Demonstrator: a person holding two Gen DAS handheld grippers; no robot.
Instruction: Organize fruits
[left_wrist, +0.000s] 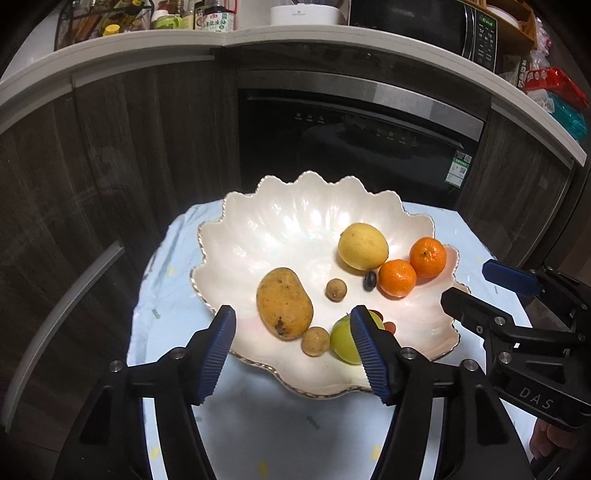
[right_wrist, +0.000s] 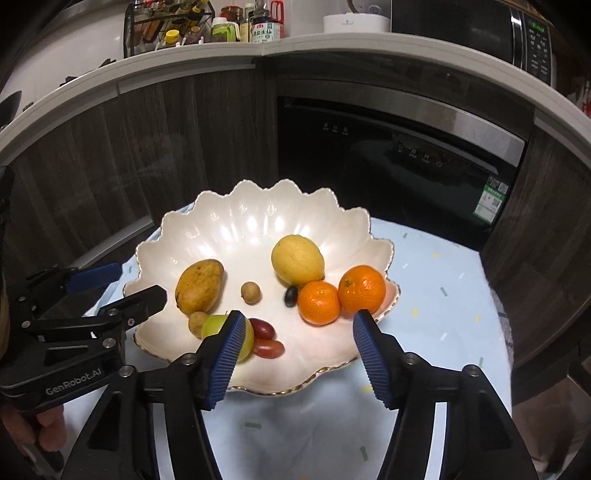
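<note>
Here, on a small table under a pale blue cloth (right_wrist: 436, 302), sits a scalloped white bowl (right_wrist: 258, 221) with a thin gold rim, and all the fruit lies inside it. Going from left to right across the bowl: a spotted yellow mango (right_wrist: 199, 285), a small tan longan (right_wrist: 197, 322) touching its near end, a green apple (left_wrist: 341, 341) just beside that, and another longan (right_wrist: 251, 291) alone near the middle. Two red grape tomatoes (right_wrist: 266, 338) lie side by side just to the right of the apple. Further right come a lemon (right_wrist: 297, 260), a dark grape (right_wrist: 290, 296) tucked at its foot, and two tangerines (right_wrist: 340, 295) touching each other against the right rim.

The left gripper (left_wrist: 293, 354) hovers over the near left edge of the bowl, jaws apart and nothing between them; its right finger covers part of the apple in its own view. The right gripper (right_wrist: 299, 356) hangs over the near right edge, jaws likewise spread and empty, its left finger hiding part of the apple. Each gripper shows at the side of the other's view, with a bit of a hand (right_wrist: 48, 428) behind.

Behind the table stand dark wood cabinets and a built-in black appliance (right_wrist: 399, 155). On the counter above are bottles (right_wrist: 258, 26) at the left and a microwave (left_wrist: 443, 33) at the right.
</note>
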